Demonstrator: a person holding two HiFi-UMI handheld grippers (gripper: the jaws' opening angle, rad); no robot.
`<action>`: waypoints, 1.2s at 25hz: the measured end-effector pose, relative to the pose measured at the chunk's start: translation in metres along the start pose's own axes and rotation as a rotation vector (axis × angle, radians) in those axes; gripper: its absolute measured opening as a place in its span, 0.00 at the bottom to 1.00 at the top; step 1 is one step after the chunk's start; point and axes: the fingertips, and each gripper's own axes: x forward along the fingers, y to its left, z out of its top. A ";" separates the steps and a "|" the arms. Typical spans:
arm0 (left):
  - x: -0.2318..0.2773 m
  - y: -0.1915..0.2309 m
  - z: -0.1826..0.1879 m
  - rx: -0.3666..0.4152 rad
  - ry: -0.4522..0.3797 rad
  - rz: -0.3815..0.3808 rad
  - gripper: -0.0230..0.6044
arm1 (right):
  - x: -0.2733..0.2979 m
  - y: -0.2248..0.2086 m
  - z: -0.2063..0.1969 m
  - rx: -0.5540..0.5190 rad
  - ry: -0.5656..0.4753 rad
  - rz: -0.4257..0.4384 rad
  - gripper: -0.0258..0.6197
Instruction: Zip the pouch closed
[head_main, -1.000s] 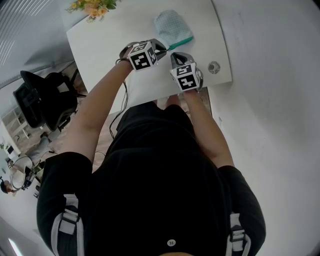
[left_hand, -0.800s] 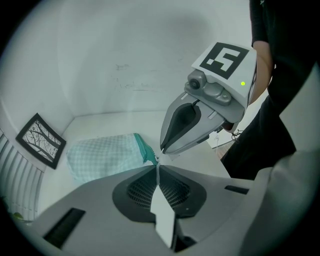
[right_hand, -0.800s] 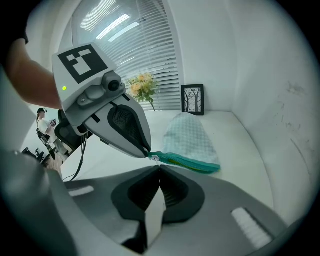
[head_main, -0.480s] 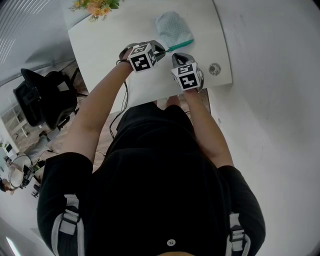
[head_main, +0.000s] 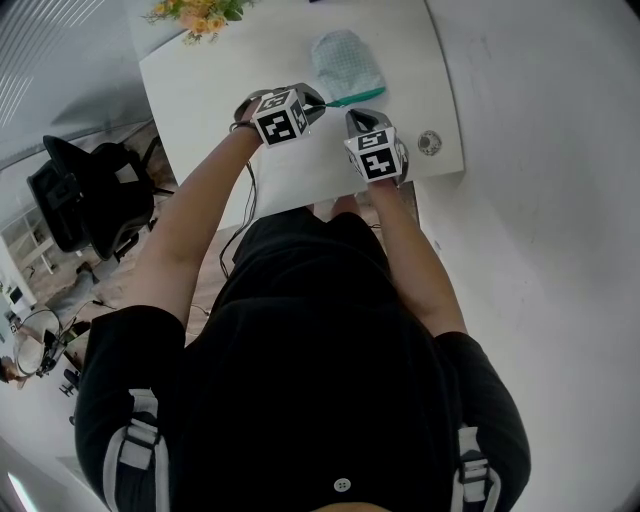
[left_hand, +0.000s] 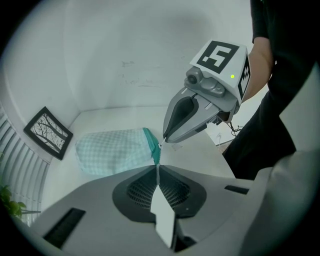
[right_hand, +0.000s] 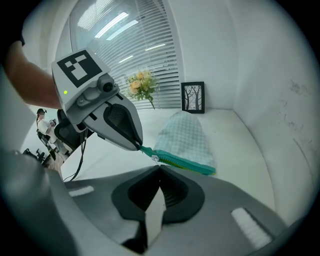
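Observation:
A pale green checked pouch (head_main: 345, 58) lies on the white table (head_main: 210, 90), its teal zipper edge (head_main: 360, 96) facing me. In the left gripper view the pouch (left_hand: 112, 150) lies just beyond my left gripper (left_hand: 157, 167), which is shut on the near end of the zipper band. The right gripper view shows the zipper (right_hand: 182, 162) running off to the right, with my right gripper (right_hand: 160, 169) shut on its small white pull (right_hand: 156, 158). Both grippers meet at the same zipper end, the left gripper (head_main: 322, 103) beside the right gripper (head_main: 352, 117).
A bunch of flowers (head_main: 190, 12) stands at the table's far left corner, and a framed picture (right_hand: 193, 97) leans on the wall behind the pouch. A round cable hole (head_main: 428, 142) sits near the table's right edge. A black chair (head_main: 85, 200) is off to the left.

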 end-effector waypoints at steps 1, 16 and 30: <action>-0.001 0.001 -0.001 -0.003 0.000 0.001 0.07 | 0.001 0.000 0.001 -0.006 -0.001 0.001 0.06; -0.006 0.015 -0.014 -0.010 0.025 0.038 0.07 | 0.003 -0.004 0.011 -0.026 -0.012 -0.002 0.06; -0.005 0.023 -0.031 -0.025 0.063 0.071 0.07 | 0.006 -0.005 0.006 -0.013 0.014 -0.007 0.06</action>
